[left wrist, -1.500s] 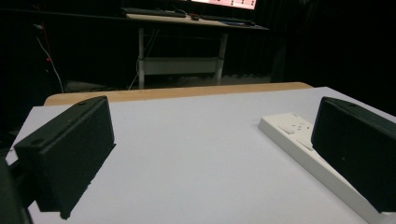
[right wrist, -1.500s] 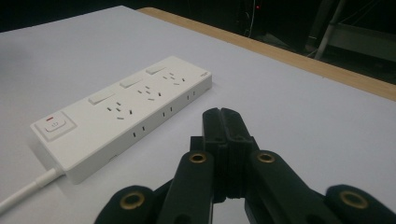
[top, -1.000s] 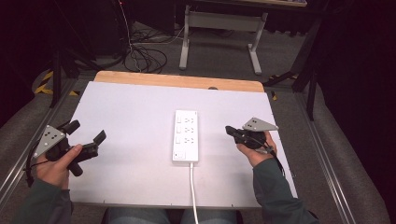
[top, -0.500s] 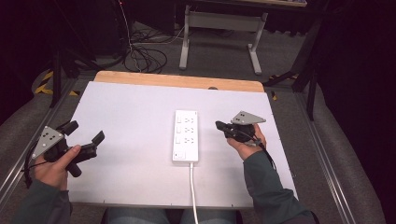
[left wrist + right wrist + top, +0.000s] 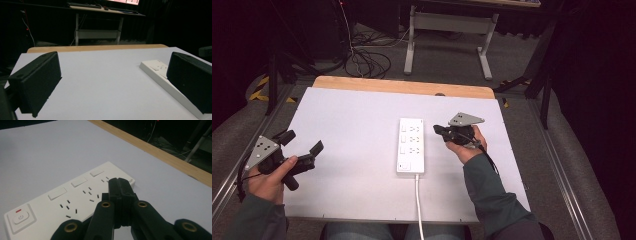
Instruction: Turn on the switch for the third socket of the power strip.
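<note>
Since the earlier frame my right gripper (image 5: 439,130) had slid in toward the white power strip (image 5: 411,145), while my left gripper (image 5: 307,152) stayed put at the table's (image 5: 347,115) nine o'clock edge. The strip lay mid-table, long axis running twelve to six, cord trailing to six. Right jaws were pressed together, empty, just beside its three o'clock side — the nearer hand. Left jaws stood apart.
</note>
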### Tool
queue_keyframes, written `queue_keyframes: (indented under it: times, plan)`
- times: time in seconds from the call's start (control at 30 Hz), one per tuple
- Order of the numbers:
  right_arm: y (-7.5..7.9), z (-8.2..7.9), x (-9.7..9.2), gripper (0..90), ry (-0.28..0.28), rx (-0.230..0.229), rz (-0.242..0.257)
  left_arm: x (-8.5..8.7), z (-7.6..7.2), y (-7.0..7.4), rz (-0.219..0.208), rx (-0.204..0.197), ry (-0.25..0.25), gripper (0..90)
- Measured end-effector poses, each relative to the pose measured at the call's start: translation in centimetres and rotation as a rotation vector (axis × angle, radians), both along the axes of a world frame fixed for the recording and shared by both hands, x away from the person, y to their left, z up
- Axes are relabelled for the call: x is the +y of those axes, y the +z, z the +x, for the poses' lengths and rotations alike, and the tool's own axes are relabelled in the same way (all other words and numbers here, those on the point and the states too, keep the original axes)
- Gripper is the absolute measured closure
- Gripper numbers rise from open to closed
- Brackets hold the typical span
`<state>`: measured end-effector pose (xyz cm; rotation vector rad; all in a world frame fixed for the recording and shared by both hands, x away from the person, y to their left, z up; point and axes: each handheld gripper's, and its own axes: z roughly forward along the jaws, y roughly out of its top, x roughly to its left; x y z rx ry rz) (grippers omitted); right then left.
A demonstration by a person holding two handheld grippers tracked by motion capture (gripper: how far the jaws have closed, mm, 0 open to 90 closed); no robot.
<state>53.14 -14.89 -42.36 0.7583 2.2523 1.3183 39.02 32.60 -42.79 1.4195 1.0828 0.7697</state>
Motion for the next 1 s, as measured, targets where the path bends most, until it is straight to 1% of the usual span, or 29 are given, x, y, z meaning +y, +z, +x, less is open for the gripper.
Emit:
queue_keyframes:
  times: [0.33,0.53,0.67,0.8,0.9,1.0]
  plan:
    - [-0.2,0.9,1.3,90.0,0.024,0.017,0.0,-0.2,0.0,0.0,0.004,0.002,-0.011,0.0]
    - [-0.7,1.6,2.4,90.0,0.048,0.033,-0.006,-0.1,0.0,0.0,-0.001,0.001,-0.011,0.0]
    - [-1.2,1.9,3.3,90.0,0.072,0.047,-0.025,-0.1,0.0,0.1,0.001,0.0,-0.013,0.0]
    - [-1.7,2.4,4.0,90.0,0.082,0.057,-0.037,-0.2,0.0,0.0,0.002,0.003,-0.021,0.0]
    - [-1.9,2.6,4.6,90.0,0.095,0.063,-0.054,-0.1,-0.1,0.0,-0.001,0.004,-0.023,0.0]
    - [-2.0,2.7,5.0,90.0,0.104,0.065,-0.058,0.0,-0.1,0.0,0.001,0.004,-0.023,0.0]
